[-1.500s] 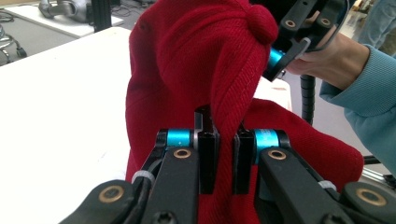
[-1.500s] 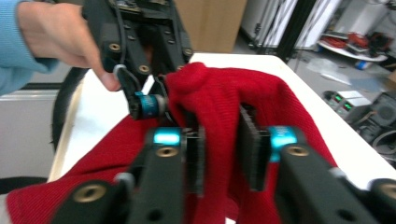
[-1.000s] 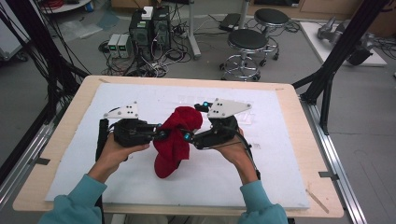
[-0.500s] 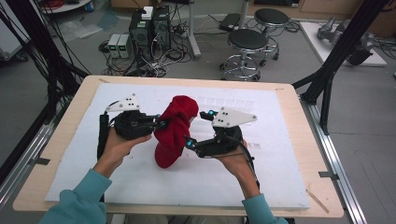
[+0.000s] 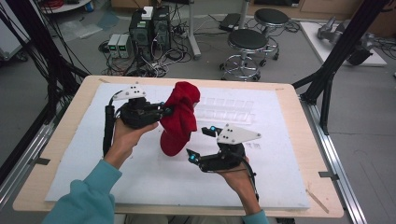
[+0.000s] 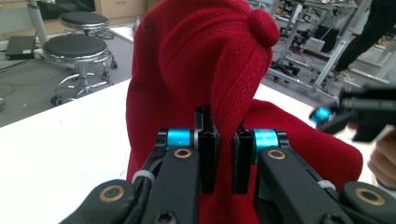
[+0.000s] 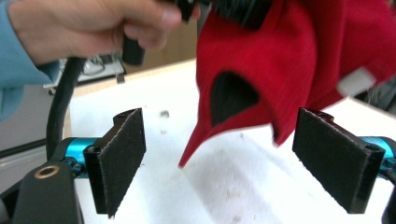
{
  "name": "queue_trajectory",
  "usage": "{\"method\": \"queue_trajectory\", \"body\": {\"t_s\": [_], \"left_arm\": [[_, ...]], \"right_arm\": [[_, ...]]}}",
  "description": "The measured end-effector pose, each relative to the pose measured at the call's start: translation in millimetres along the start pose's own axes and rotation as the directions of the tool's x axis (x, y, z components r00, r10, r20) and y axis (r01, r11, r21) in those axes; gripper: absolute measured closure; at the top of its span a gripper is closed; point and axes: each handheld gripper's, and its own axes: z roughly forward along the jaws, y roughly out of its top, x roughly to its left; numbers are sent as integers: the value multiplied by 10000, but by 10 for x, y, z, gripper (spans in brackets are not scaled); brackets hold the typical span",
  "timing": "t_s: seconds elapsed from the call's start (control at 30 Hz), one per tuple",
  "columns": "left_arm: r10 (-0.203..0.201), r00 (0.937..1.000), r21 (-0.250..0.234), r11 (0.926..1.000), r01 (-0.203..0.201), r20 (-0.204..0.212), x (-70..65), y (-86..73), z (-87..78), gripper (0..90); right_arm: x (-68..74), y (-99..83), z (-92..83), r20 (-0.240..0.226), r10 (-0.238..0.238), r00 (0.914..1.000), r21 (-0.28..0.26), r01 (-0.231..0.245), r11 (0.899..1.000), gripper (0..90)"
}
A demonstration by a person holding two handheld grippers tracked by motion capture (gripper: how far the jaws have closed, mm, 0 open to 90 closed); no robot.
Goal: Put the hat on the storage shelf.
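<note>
High view: left gripper (image 5: 164,111) is pinching the red cap (image 5: 180,116) and holding it up over the white mat (image 5: 93,154); right gripper (image 5: 198,143) is sitting just below it, jaws apart. Left gripper view: jaws are clamping a fold of the cap. Right gripper view: jaws have just been closing a little, standing wide, the cap hanging beyond them, not touching.

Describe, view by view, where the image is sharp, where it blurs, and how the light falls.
High view: even light, soft throughout, red hat casts little shadow. Left gripper view: knit of the hat crisp, stools behind soft. Right gripper view: pads sharp, the hat's lower edge smeared, white table washed out.
</note>
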Motion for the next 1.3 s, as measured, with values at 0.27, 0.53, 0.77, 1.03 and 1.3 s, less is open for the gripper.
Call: {"method": "queue_trajectory", "body": {"t_s": [0.27,0.53,0.77,1.03,1.3], "left_arm": [[-102,9998,-412,9991,95,-156,-57,99,43,848],[-57,10000,-674,9977,55,-29,-143,161,77,848],[-131,9999,-827,9965,137,73,-182,166,106,848],[-54,9996,-905,9959,80,285,-228,170,137,848],[-25,9995,-836,9965,51,305,-200,163,135,845]], "right_arm": [[34,-6,68,-72,413,9991,328,-410,9986,244],[-9,-79,141,-62,1047,9945,143,-1046,9944,459],[-41,-85,174,-6,1297,9916,145,-1297,9915,577],[-75,-92,216,-3,1635,9865,113,-1635,9865,795],[-120,-105,219,168,1914,9814,126,-1916,9814,846]]}}
